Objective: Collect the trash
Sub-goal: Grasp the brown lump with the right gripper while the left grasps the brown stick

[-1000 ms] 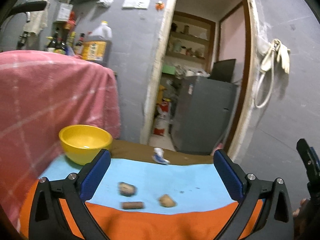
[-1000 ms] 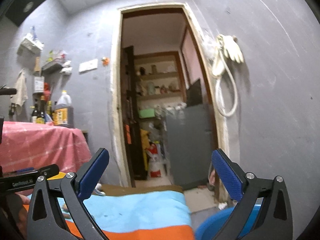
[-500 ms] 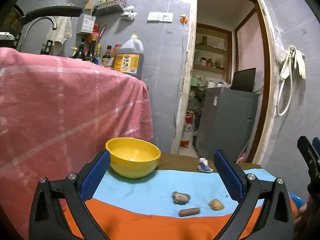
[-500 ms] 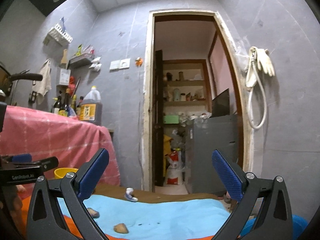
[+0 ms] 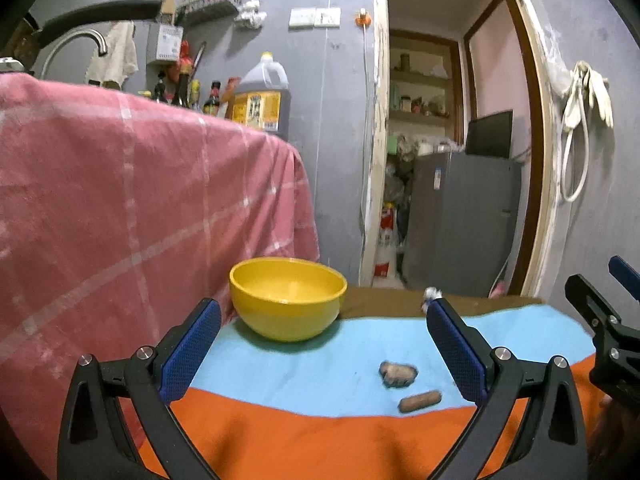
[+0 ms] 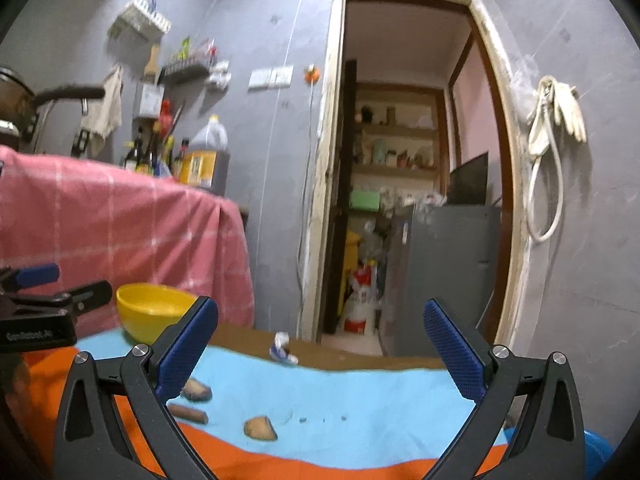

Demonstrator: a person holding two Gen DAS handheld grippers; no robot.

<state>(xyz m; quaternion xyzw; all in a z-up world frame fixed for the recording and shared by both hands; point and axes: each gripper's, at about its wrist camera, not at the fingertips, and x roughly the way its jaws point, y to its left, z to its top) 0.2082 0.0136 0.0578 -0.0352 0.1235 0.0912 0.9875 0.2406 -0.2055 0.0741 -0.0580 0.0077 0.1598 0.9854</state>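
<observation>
Scraps lie on a blue and orange cloth [image 5: 320, 368]: a brown lump [image 5: 397, 373] [image 6: 196, 390], a small sausage-like piece [image 5: 420, 401] [image 6: 188, 413], a tan chunk [image 6: 260, 428] and a crumpled white-and-blue wrapper [image 6: 282, 347] [image 5: 431, 293] at the far edge. A yellow bowl [image 5: 287, 298] [image 6: 154, 316] stands at the back left. My left gripper [image 5: 324, 354] hovers open above the cloth, with nothing between its fingers. My right gripper [image 6: 320, 354] is open too, to the right of the left one [image 6: 48, 312], and holds nothing.
A counter draped in pink checked cloth [image 5: 120, 208] rises on the left, with bottles and an oil jug [image 5: 260, 96] on top. An open doorway [image 6: 408, 200] with a grey fridge lies straight ahead. A blue bin rim [image 6: 596, 448] shows at the right view's lower right.
Both grippers have swung left and tilted down, so the bowl and scraps have shifted right and sit nearer the middle of both views. Both stay open and empty.
</observation>
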